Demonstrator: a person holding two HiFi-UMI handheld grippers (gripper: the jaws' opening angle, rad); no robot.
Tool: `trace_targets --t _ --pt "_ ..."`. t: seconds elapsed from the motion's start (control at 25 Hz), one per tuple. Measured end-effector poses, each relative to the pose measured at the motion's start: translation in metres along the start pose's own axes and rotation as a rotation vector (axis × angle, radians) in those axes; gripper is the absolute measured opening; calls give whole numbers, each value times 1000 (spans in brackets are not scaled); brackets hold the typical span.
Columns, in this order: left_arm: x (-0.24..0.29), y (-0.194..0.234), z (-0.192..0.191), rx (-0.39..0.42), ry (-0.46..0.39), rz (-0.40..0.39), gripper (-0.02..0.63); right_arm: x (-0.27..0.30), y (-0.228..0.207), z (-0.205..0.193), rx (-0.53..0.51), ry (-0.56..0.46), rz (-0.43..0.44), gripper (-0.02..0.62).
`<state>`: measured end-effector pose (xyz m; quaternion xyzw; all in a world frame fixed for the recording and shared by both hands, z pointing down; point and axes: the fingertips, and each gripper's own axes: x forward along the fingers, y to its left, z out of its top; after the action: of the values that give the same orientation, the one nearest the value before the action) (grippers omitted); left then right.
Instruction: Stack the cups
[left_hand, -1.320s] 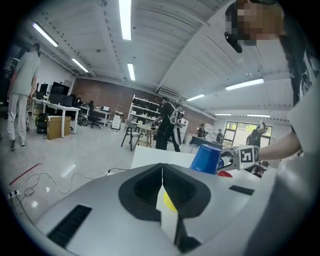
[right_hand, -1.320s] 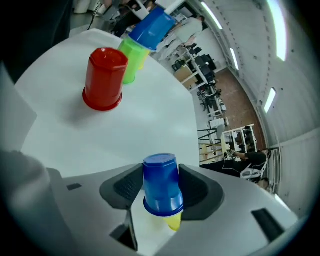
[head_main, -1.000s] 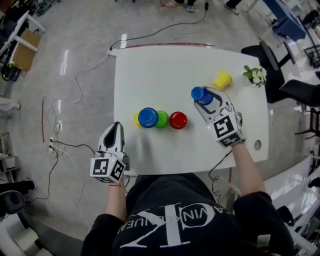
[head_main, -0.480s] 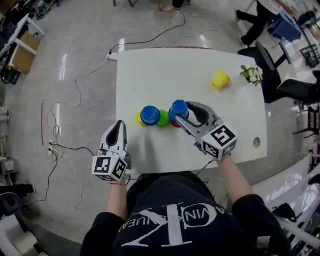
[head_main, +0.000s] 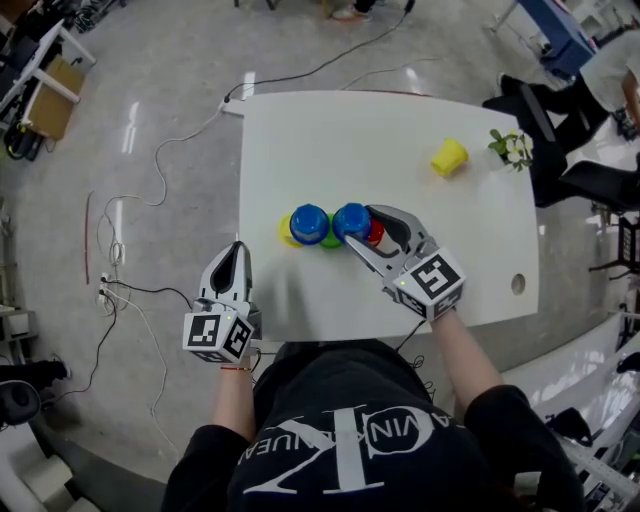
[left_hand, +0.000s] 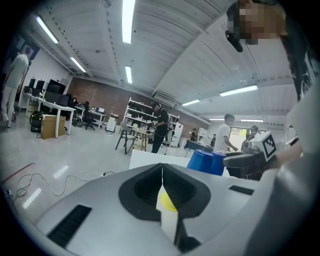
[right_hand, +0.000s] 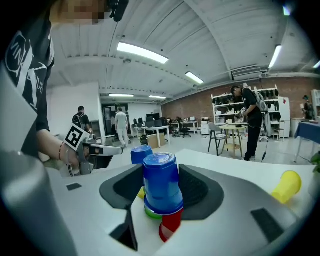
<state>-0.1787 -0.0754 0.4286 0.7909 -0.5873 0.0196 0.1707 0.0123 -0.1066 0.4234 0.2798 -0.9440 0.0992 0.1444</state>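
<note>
My right gripper (head_main: 364, 228) is shut on an upside-down blue cup (head_main: 351, 221), held at the right end of the row of cups. In the right gripper view this blue cup (right_hand: 161, 182) sits between the jaws, right over a red cup (right_hand: 170, 226); I cannot tell if they touch. To the left, another blue cup (head_main: 309, 224) tops a stack, with a yellow cup (head_main: 284, 231) and a green cup (head_main: 331, 238) showing beside it. My left gripper (head_main: 237, 254) rests shut and empty at the table's near left edge.
A loose yellow cup (head_main: 448, 157) lies on its side at the far right of the white table (head_main: 330, 140). A small plant (head_main: 513, 148) stands near the right edge. Cables run over the floor on the left. Chairs stand to the right.
My right gripper carried the blue cup leftward from beside the loose yellow cup to over the red cup, rolling as it went. The left gripper stayed put.
</note>
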Motion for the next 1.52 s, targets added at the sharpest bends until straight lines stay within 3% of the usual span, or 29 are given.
trace_targets --t 0.6,1.04,1.28,1.52 --pt "-2 -2 -4 -2 13 -4 5 0 2 -5 10 13 9 239" --pt "3 0 -5 -10 15 -1 5 -20 1 2 1 -4 75 308" --pt "11 0 -2 -17 15 11 5 -43 -27 -6 -1 14 38 308" --pt "20 -3 -4 -11 21 16 5 -64 -83 -24 -46 96 -88 296"
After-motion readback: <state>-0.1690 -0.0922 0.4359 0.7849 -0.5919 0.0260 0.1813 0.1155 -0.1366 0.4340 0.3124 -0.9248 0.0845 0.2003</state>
